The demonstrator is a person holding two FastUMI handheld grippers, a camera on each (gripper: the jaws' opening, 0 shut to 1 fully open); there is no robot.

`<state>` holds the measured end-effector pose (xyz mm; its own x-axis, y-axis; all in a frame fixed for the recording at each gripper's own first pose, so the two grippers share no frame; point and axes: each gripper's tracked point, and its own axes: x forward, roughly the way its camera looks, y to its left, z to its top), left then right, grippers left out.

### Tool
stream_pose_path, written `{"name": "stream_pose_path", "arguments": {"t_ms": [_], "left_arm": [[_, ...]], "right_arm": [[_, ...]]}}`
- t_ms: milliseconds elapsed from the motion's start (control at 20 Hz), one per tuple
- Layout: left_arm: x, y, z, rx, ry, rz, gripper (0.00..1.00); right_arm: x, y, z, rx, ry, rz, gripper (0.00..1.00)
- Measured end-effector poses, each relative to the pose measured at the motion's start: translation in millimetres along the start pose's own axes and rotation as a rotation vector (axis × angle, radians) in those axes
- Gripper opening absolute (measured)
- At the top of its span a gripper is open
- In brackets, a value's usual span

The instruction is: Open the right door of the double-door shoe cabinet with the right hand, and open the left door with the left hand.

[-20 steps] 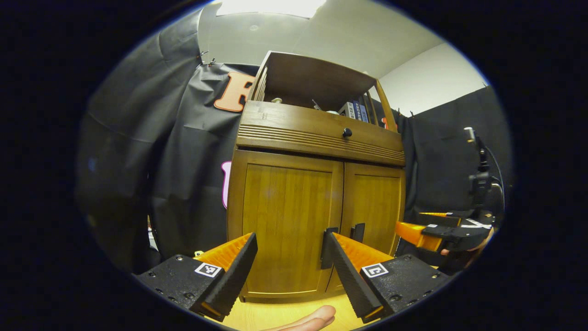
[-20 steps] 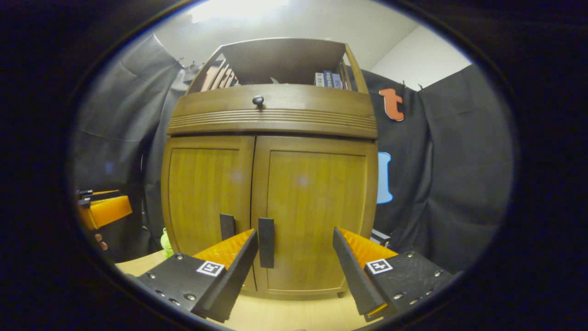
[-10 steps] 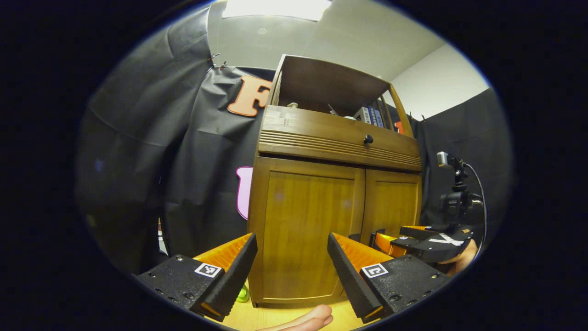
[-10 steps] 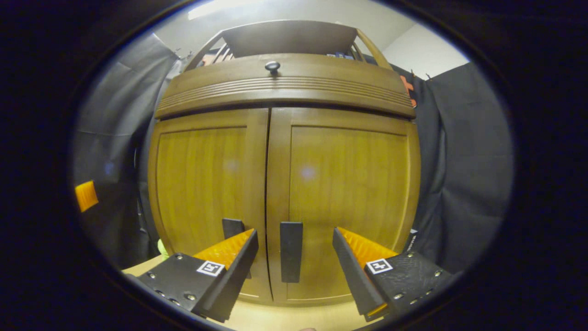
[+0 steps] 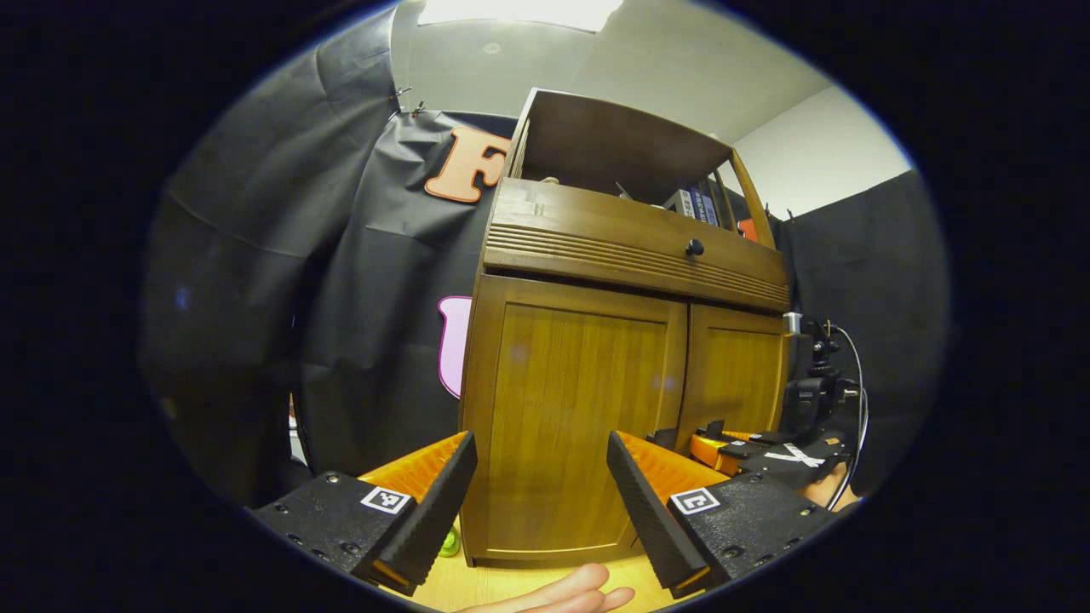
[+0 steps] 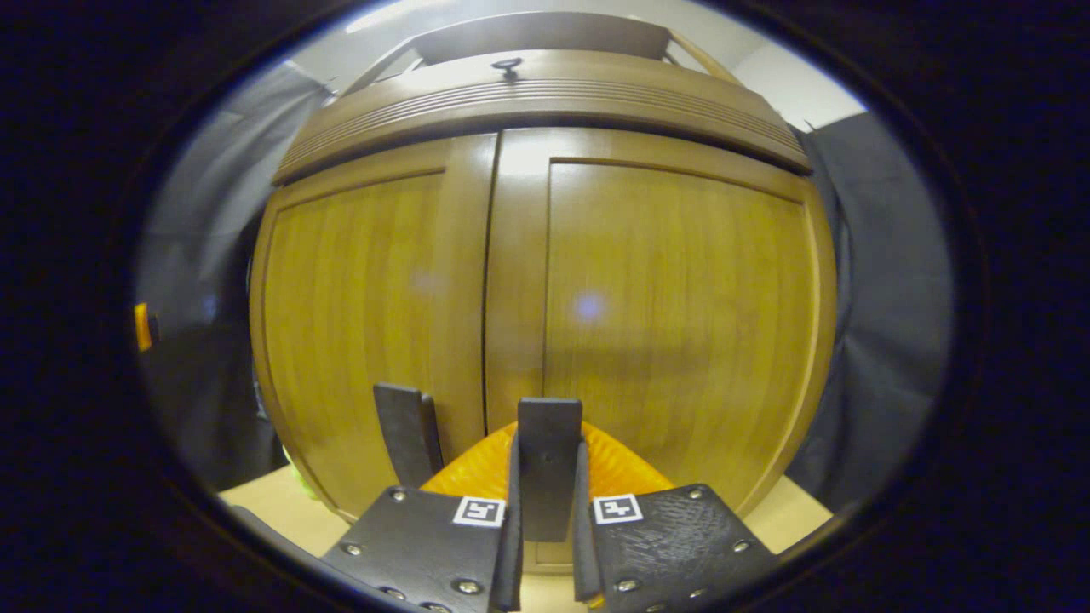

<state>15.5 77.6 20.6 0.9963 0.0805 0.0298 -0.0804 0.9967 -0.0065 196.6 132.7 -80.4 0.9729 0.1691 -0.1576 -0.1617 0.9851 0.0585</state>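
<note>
The wooden shoe cabinet [image 6: 647, 281] has both doors closed. My right gripper [image 6: 547, 477] is shut on the black handle [image 6: 549, 426] of the right door [image 6: 690, 289]. The left door's black handle [image 6: 407, 430] stands free just to its left. In the left gripper view, my left gripper [image 5: 538, 477] is open and holds nothing, a short way in front of the left door [image 5: 570, 400]. The right gripper [image 5: 724, 443] shows there at the door handles, low on the cabinet's front.
The cabinet stands on a light wooden surface [image 5: 485, 587]. A drawer with a black knob [image 5: 694, 248] and an open shelf sit above the doors. A small green object [image 5: 449, 542] lies by the cabinet's left foot. A person's fingers [image 5: 562, 596] show at the bottom.
My right gripper moved in to the cabinet and shut on the right door's handle. The left gripper drifted a little and stays open. Both doors remain closed.
</note>
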Motion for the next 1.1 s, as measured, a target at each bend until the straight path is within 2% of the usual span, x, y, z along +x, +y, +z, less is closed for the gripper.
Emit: {"name": "stream_pose_path", "arguments": {"t_ms": [200, 300, 400, 450, 500, 550, 600, 650, 700, 1000, 1050, 1100], "left_arm": [[3, -4, -6, -0.001, 0.018, -0.010, 0.91], [3, -4, -6, -0.004, 0.023, -0.007, 0.91], [4, -5, -9, -0.003, 0.029, -0.001, 0.91], [4, -7, -11, 0.001, 0.035, 0.002, 0.95], [4, -10, -13, 0.011, 0.041, -0.001, 0.91], [4, -15, -13, 0.020, 0.040, -0.011, 0.91], [3, -19, -13, 0.026, 0.038, -0.024, 0.95], [3, -23, -14, 0.028, 0.040, -0.035, 0.95], [2, -27, -17, 0.029, 0.044, -0.045, 0.91], [0, -38, -20, 0.045, 0.050, -0.064, 0.91], [0, -37, -19, 0.044, 0.049, -0.063, 0.91], [-1, -36, -19, 0.044, 0.048, -0.060, 0.95]], "right_arm": [[-8, 3, 5, 0.001, 0.006, 0.036, 0.23], [-13, 2, 9, 0.016, 0.011, 0.056, 0.26], [-16, 0, 15, 0.055, 0.021, 0.082, 0.24], [-16, -2, 16, 0.063, 0.029, 0.099, 0.23], [-17, -3, 19, 0.056, 0.033, 0.114, 0.23], [-19, -2, 21, 0.052, 0.035, 0.126, 0.20], [-20, -2, 22, 0.056, 0.037, 0.134, 0.23], [-19, -1, 21, 0.058, 0.038, 0.141, 0.23], [-20, -2, 22, 0.060, 0.038, 0.146, 0.23], [-21, -3, 21, 0.079, 0.033, 0.159, 0.23], [-21, -4, 22, 0.082, 0.032, 0.159, 0.20], [-21, -4, 22, 0.082, 0.032, 0.158, 0.23]]}}
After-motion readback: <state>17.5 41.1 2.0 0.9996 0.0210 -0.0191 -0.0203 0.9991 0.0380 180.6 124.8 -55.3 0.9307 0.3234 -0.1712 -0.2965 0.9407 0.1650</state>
